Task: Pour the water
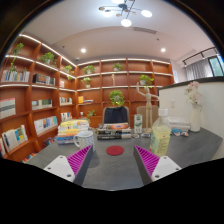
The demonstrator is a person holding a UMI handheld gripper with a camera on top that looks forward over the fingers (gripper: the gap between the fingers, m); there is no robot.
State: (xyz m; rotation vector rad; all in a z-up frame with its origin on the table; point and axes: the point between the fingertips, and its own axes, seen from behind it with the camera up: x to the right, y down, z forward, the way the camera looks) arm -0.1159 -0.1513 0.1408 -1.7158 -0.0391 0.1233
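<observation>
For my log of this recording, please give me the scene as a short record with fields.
place: room with bookshelves along the walls
surface: grey table
gripper: open, nothing between its fingers, low over the table
ahead of fingers: red round object on the table
near right finger: clear bottle, upright
near left finger: stack of coloured items
pouring: not started

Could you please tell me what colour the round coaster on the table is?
The coaster is red, seen in the gripper view.
</observation>
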